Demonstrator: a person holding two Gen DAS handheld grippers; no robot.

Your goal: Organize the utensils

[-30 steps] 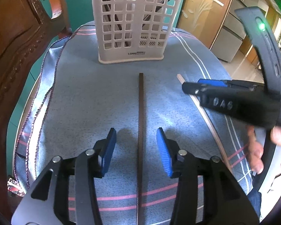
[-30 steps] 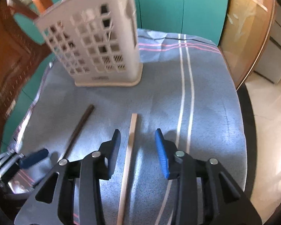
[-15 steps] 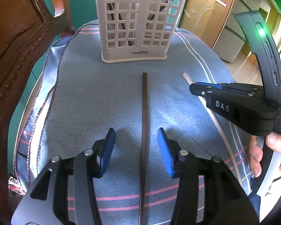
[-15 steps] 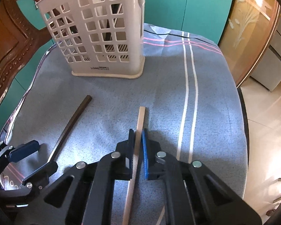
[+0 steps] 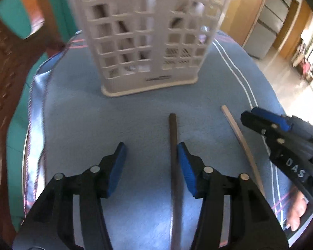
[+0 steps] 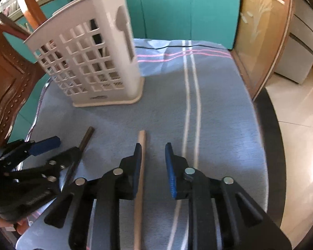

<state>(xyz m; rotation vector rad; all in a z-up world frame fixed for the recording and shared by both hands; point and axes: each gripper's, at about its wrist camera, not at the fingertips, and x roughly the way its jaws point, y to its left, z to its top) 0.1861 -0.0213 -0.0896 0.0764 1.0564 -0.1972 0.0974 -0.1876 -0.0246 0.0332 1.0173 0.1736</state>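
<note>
A dark chopstick [image 5: 173, 133] lies on the cloth between the jaws of my left gripper [image 5: 150, 148], close to the right pad. Those jaws are opening and do not press on it. A light wooden chopstick [image 6: 141, 138] lies beside it, against the left pad of my right gripper [image 6: 153, 148]. Its jaws are opening too, with a gap to the right pad. The white slotted utensil basket [image 5: 148, 41] stands upright just ahead, with some utensils inside. Each view also shows the other gripper: the right gripper [image 5: 252, 114] and the left gripper [image 6: 67, 145].
A blue-grey striped cloth [image 6: 219, 104] covers the small table, whose edge drops to the tiled floor on the right. A carved wooden chair [image 5: 6, 83] stands close on the left. Teal cabinets [image 6: 177, 10] are behind the basket.
My left gripper moved forward toward the basket, and the dark chopstick now sits nearer its right pad. My right gripper shut on the light chopstick half a second ago and has since parted its jaws.
</note>
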